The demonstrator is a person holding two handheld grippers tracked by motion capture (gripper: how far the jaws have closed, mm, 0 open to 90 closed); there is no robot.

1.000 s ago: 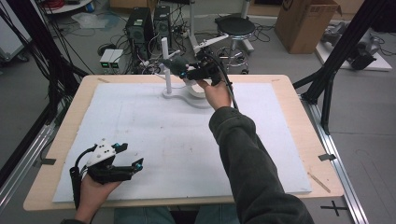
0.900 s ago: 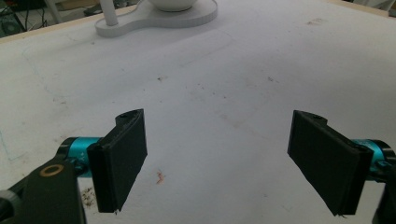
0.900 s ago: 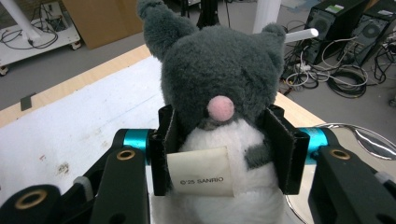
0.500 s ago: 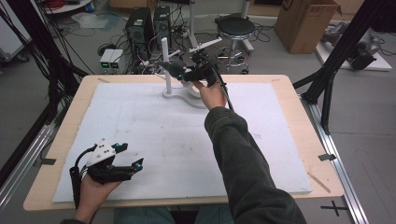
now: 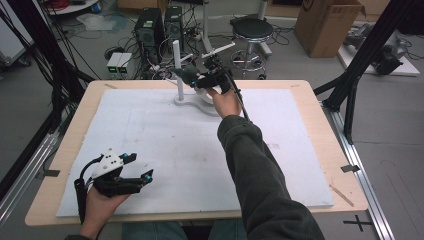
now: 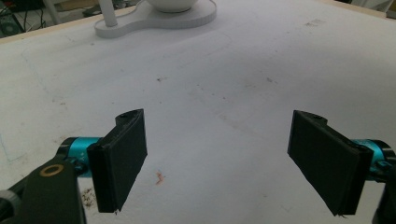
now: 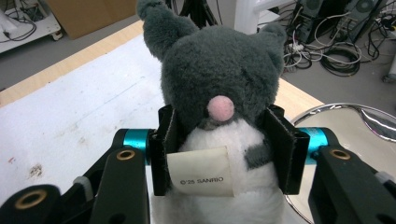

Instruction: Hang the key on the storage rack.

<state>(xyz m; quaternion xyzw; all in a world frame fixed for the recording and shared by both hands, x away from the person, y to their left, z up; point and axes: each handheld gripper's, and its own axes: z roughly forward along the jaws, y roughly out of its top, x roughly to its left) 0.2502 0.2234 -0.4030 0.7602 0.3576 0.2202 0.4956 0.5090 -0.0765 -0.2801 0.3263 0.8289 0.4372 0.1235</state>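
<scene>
Lowered slightly, right claw [image 7: 223, 154] pinches grey plush toy [image 7: 217, 84], tag [image 7: 200, 171] reading "©'25 SANRIO"; left claw [image 6: 229, 163] spread.

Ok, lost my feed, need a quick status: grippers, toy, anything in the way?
Right gripper shut on grey plush toy, beside metal bowl. Left gripper open, over white mat. White stand close by.

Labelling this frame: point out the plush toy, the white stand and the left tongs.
plush toy [image 7: 212, 70]: right gripper view, on its grey head.
white stand [image 5: 178, 65]: high view, on its upright post.
left tongs [image 6: 217, 161]: left gripper view, midway between the open black jaws.
</scene>
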